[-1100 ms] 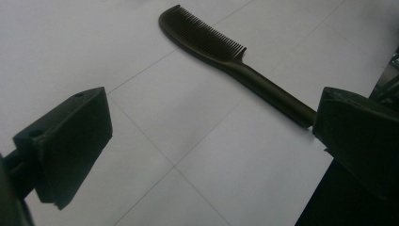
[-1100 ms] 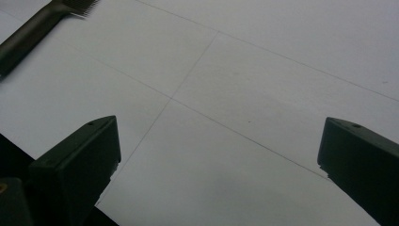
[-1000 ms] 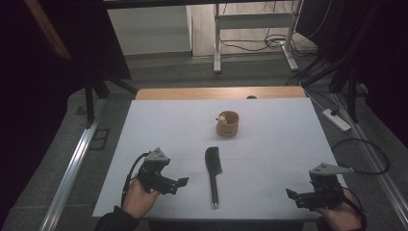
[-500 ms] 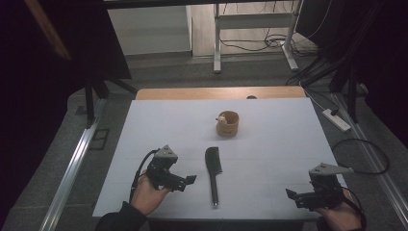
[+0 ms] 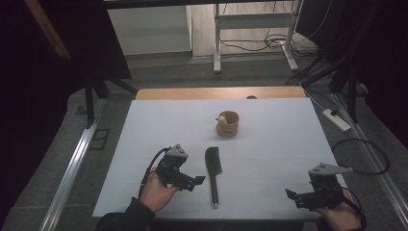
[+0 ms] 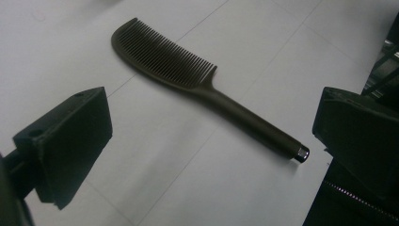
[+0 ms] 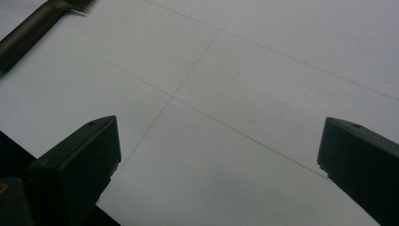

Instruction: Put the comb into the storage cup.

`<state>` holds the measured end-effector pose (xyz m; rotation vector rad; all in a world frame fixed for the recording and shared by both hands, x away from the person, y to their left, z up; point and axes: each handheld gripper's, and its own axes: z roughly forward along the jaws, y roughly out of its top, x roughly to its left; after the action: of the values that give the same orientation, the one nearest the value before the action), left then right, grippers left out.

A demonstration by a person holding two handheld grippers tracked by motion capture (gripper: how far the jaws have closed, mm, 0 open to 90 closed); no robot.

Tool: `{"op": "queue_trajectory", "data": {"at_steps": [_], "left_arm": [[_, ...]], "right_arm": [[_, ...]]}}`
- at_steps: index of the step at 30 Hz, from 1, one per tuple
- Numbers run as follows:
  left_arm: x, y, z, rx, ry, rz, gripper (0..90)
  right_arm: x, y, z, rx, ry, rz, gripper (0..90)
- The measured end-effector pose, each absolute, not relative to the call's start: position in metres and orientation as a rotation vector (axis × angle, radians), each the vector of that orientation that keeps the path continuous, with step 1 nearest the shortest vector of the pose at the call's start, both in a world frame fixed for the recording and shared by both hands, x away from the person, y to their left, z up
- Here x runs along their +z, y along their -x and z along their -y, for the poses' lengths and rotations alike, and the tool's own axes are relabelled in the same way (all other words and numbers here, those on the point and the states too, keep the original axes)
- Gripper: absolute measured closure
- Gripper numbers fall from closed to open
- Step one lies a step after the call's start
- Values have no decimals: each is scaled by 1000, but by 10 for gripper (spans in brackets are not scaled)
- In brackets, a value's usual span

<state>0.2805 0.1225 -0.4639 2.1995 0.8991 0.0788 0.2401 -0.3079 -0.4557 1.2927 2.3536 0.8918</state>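
A black comb (image 5: 213, 171) lies flat on the white table top (image 5: 269, 139), handle toward the front edge and teeth facing right. My left gripper (image 5: 198, 182) hovers just left of the handle, open, nothing between its jaws. The left gripper view has the comb (image 6: 197, 80) lying diagonally ahead of the wide-apart jaws, left gripper (image 6: 211, 155). My right gripper (image 5: 291, 196) sits open at the front right corner. Its own view has bare table between the jaws of the right gripper (image 7: 219, 155) and the comb handle (image 7: 28, 30) at top left.
A small wooden cup (image 5: 227, 123) with something pale in it stands at the table's middle back. A wooden strip (image 5: 221, 93) runs along the far edge. Cables (image 5: 358, 159) trail off the right side; a metal rail (image 5: 72, 168) lies on the floor at left.
My left gripper has moved right and slightly forward, closing in on the comb handle. The right gripper has stayed put.
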Motion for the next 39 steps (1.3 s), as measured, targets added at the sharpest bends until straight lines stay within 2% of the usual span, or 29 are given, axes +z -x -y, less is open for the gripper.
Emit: {"op": "queue_trajectory", "data": {"at_steps": [29,35,39], "left_arm": [[-473,-292,-81,34,-2280,-824,0],[-477,-292,-73,33,-2307,-792,49],[-478,-292,-69,30,-2316,-768,170]], "right_arm": [[-456,-241,307,883,-1287,-2359,6],[-456,-241,307,880,-1285,-2361,8],[-456,-241,307,878,-1284,-2363,10]]}}
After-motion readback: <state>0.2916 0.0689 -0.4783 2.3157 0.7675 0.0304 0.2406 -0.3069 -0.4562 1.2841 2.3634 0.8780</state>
